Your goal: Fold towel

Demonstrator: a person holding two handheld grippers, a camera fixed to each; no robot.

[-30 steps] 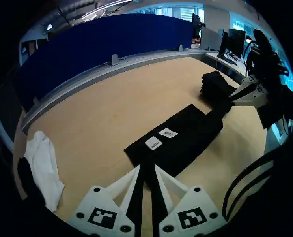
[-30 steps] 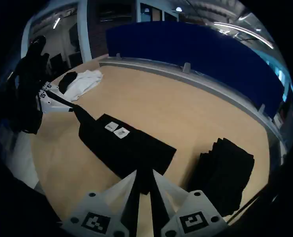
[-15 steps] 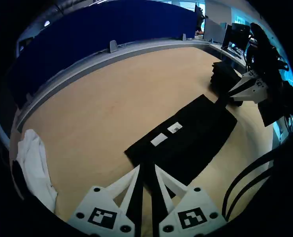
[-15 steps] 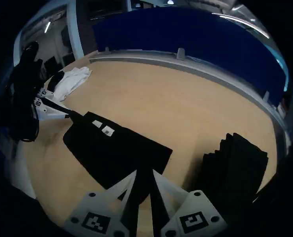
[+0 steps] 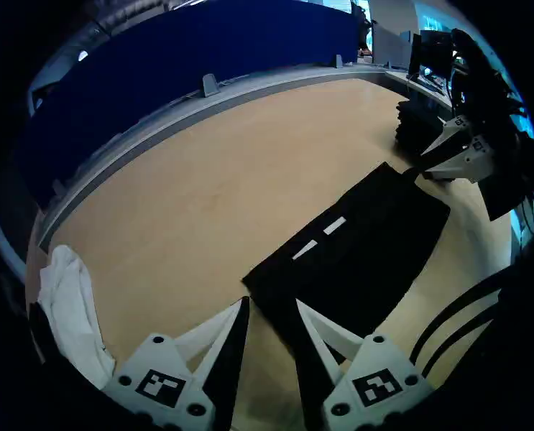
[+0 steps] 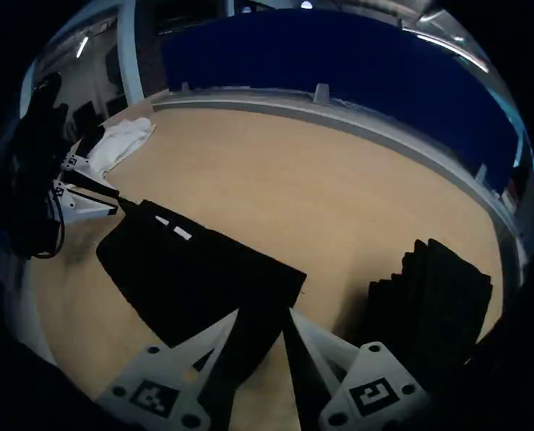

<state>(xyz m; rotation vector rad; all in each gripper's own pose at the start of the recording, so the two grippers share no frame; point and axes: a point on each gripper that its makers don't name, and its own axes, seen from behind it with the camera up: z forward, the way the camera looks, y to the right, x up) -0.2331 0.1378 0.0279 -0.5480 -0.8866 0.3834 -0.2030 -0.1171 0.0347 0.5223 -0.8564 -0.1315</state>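
The black towel [image 5: 353, 251] is lying flat on the light wood table [image 5: 195, 187], spread out as a long rectangle with two little white labels [image 5: 320, 237] showing near one long edge. One end of it sits right at the left gripper [image 5: 270, 305], whose fingers are spread wide apart. The towel's corner lies in the gap between them but isn't pinched, so it's got hold of nothing. Same deal at the other end: the right gripper [image 6: 261, 314] has its fingers parted too, with dark cloth lying loose between them. In the left gripper view you can see the right gripper farther off at the towel's far corner, held by a person's dark-gloved hand [image 5: 482, 86]. Just beside that end there's a stack of folded black towels [image 6: 432, 302]. Well off toward the other side of the table is a crumpled white cloth [image 5: 65, 316], and a blue partition [image 5: 180, 65] runs along the back edge.
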